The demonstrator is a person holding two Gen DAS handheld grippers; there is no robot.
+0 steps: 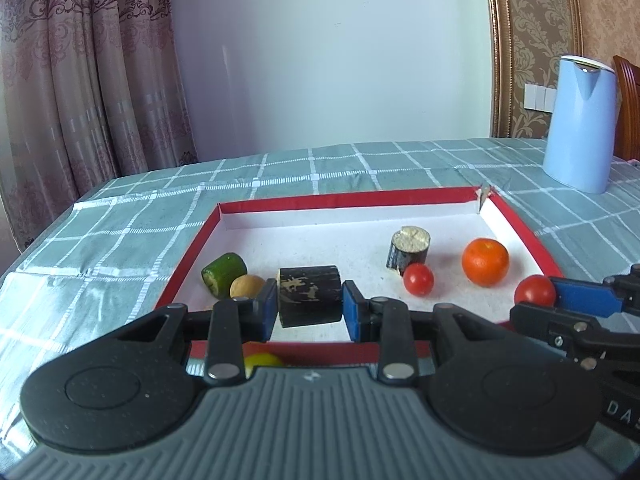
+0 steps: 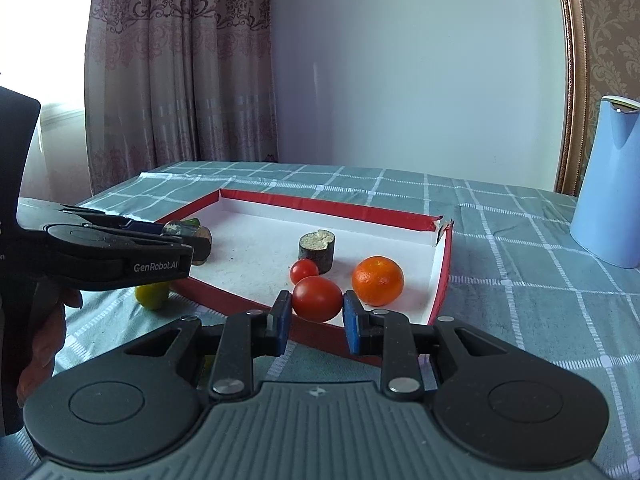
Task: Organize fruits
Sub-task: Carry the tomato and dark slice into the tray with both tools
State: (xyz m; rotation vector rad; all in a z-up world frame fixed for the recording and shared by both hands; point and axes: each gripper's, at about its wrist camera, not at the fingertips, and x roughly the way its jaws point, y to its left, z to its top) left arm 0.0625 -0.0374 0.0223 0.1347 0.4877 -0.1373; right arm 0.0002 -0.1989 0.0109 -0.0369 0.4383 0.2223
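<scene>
A red-rimmed white tray point(image 1: 320, 203) lies on the table. My left gripper point(image 1: 310, 305) is shut on a dark cylinder piece point(image 1: 310, 300), held over the tray's near edge. My right gripper point(image 2: 316, 310) is shut on a red tomato point(image 2: 317, 299) at the tray's near right rim; it also shows in the left wrist view point(image 1: 535, 290). In the tray lie an orange point(image 1: 485, 262), a small tomato point(image 1: 418, 279), a second dark cylinder point(image 1: 408, 249), a green piece point(image 1: 224, 273) and a tan round fruit point(image 1: 247, 286). A yellow-green fruit point(image 2: 152, 295) lies outside the tray.
A light blue kettle point(image 1: 582, 124) stands at the table's back right. The table has a teal checked cloth point(image 1: 100, 240). Curtains hang at the left, and a white wall stands behind. A wooden chair back point(image 1: 628, 80) shows at the far right.
</scene>
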